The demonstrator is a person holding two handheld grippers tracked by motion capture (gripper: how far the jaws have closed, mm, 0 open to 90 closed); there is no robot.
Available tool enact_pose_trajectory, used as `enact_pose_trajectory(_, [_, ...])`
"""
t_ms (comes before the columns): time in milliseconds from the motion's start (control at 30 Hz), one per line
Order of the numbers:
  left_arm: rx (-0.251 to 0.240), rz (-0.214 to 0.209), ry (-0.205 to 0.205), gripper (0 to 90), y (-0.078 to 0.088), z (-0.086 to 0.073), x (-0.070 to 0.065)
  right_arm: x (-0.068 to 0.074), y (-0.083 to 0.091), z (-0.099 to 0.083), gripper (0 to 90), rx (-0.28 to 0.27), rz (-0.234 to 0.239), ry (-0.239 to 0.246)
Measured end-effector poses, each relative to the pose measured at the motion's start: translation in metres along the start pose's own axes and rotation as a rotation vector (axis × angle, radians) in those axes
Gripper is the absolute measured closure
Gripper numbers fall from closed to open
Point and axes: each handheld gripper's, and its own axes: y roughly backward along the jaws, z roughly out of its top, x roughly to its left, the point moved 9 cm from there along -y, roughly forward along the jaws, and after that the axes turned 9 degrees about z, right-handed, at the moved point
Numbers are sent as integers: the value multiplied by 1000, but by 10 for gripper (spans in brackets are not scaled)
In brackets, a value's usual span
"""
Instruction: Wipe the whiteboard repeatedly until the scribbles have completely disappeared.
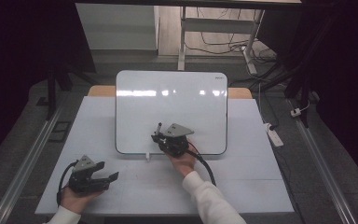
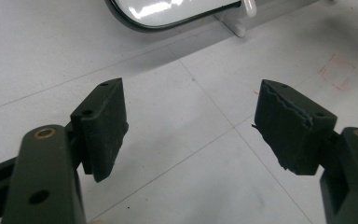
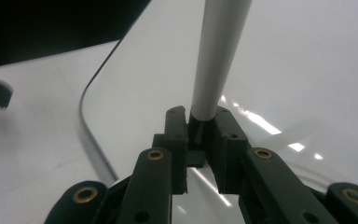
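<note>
jaws of the right gripper (image 3: 200,122) are clenched on a white marker (image 3: 218,56), the pads pressing its lower end from both sides; the barrel rises straight out from between them in the right gripper view. in the high view the right gripper (image 1: 157,131) sits over the near edge of the whiteboard (image 1: 177,100), a little left of its middle, with the marker (image 1: 158,129) showing as a short dark stub at the gripper's far-left side. whether the marker's tip touches the board, cannot tell. whiteboard surface is blank, with ceiling lights mirrored across it; it stands tilted on the white table (image 1: 251,177), a small white support at its near edge. the right hand (image 1: 182,162) holds the gripper from the near side, white sleeve running to the bottom edge, black cable looping to the right.

left gripper (image 1: 106,171) rests near the table's near-left corner, well apart from the whiteboard. its jaws stand wide and released, nothing between the pads (image 2: 106,128), bare table under them. whiteboard corner (image 2: 168,11) lies far ahead in the left gripper view.
</note>
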Motion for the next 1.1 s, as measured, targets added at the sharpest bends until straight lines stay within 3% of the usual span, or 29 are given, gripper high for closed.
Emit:
enact_pose_trajectory(67, [-2, 1, 1, 256, 1, 0, 0, -12, 7, 5, 775, -53, -38, -59])
enact_pose_trajectory(100, [-2, 2, 1, 256, 0, 0, 0, -11, 6, 5, 774, -55, -40, -56])
enact_pose_trajectory(200, [2, 0, 1, 256, -1, 0, 0, 3, 0, -3, 774, 21, 0, 12])
enact_pose_trajectory(267, [1, 2, 5, 256, 0, 0, 0, -4, 4, 1, 775, -8, -13, -16])
enact_pose_trajectory(333, [-1, 3, 7, 256, 0, 0, 1, -17, 13, 6, 774, -50, -55, -57])
enact_pose_trajectory(400, [0, 0, 4, 256, -1, 0, 0, -10, 10, 3, 774, -20, -39, -31])
enact_pose_trajectory(433, [3, -2, 3, 256, -1, 0, 0, 2, 4, -4, 774, 27, 0, 17])
enact_pose_trajectory(500, [5, -3, 2, 256, -1, 0, -1, 1, 5, -4, 775, 36, -3, 23])
enact_pose_trajectory(533, [0, -1, 3, 256, -1, 0, -1, -12, 11, 2, 775, -25, -26, -32])
enact_pose_trajectory(600, [-1, 2, 5, 256, 0, 0, 0, -17, 14, 4, 775, -50, -50, -56])
enact_pose_trajectory(667, [0, 1, 5, 256, 0, 0, 0, -12, 12, 3, 775, -27, -48, -34])
enact_pose_trajectory(733, [5, -1, 3, 256, -1, 0, 0, 3, 4, -5, 775, 32, 5, 16])
enact_pose_trajectory(767, [6, -1, 4, 256, -1, 0, 0, 4, 4, -6, 775, 48, -2, 38])
enact_pose_trajectory(800, [4, -2, 5, 256, -1, 0, 0, 0, 6, -5, 774, 46, -8, 30])
enact_pose_trajectory(833, [1, 1, 5, 256, -1, 0, 0, -16, 15, 3, 775, -30, -46, -36])
enact_pose_trajectory(900, [0, 2, 9, 256, 0, 0, 0, -19, 17, 4, 775, -43, -57, -52])
enact_pose_trajectory(967, [4, -2, 4, 256, -1, 0, 0, -4, 11, -3, 775, 20, -30, 8])
enact_pose_trajectory(1067, [7, -4, 5, 256, -2, -1, 0, 0, 9, -7, 775, 42, -18, 38])
enact_pose_trajectory(1100, [6, -3, 5, 256, -1, -1, 0, -4, 11, -5, 775, 27, -16, 19])
